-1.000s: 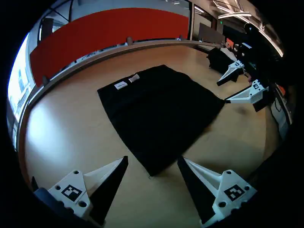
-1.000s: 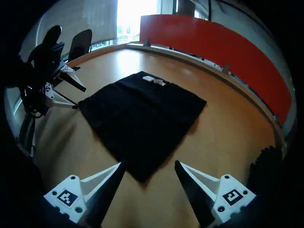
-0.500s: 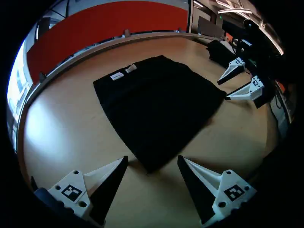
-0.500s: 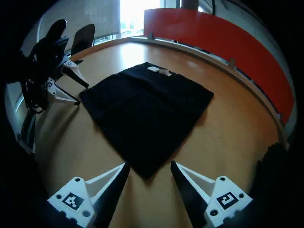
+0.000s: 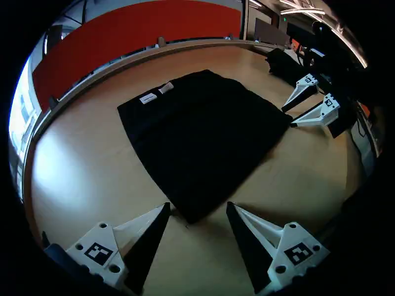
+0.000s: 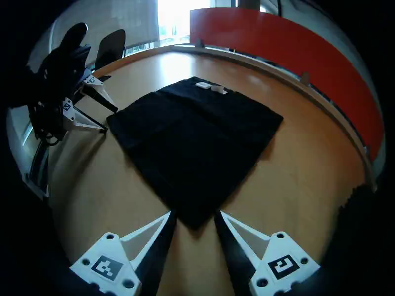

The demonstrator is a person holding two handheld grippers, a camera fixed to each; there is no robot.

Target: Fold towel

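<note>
Your left gripper (image 5: 197,206) hangs with fingers spread wide, a corner of the black towel (image 5: 207,133) lying flat on the counter (image 5: 84,163) between their tips; your right gripper (image 6: 193,214) brackets another corner, fingers narrower yet apart
</note>
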